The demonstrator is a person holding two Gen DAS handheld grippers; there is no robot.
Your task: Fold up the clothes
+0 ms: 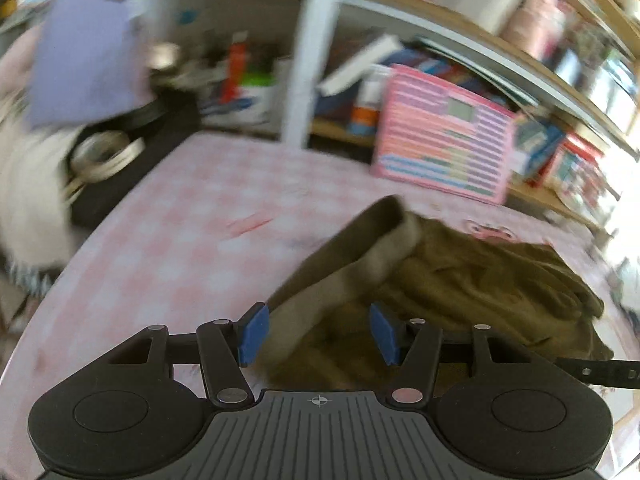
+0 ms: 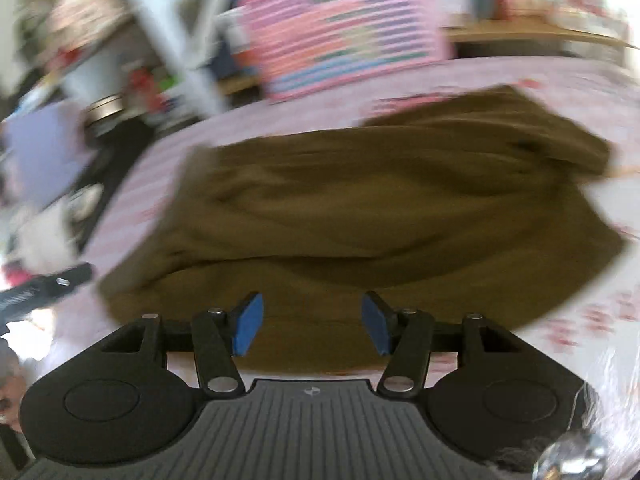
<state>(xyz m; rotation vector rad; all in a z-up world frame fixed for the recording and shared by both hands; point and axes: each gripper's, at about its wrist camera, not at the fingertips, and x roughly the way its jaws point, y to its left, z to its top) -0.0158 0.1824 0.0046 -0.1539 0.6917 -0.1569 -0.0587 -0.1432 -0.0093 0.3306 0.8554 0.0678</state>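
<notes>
1. At the far left of the left wrist view, a lilac cloth (image 1: 84, 56) is seen, blurred, beside metal rings (image 1: 106, 152) on a dark surface.
2. The pink-and-white checked tablecloth (image 1: 192, 216) is spread across the middle of that view.
3. The left gripper (image 1: 318, 332) is held spread — nothing is pinched between its blue pads (image 1: 253, 334); a sleeve-like strip of the olive-brown garment (image 1: 460, 280) is seen between the open jaws.
4. Behind it, a pink striped box (image 1: 444, 156) is propped against the shelves (image 1: 460, 40).
5. In the right wrist view, the olive-brown garment (image 2: 380, 216) is laid crumpled over the tablecloth (image 2: 520, 76).
6. The right gripper (image 2: 312, 326) is likewise spread above the garment's near edge — empty.
</notes>
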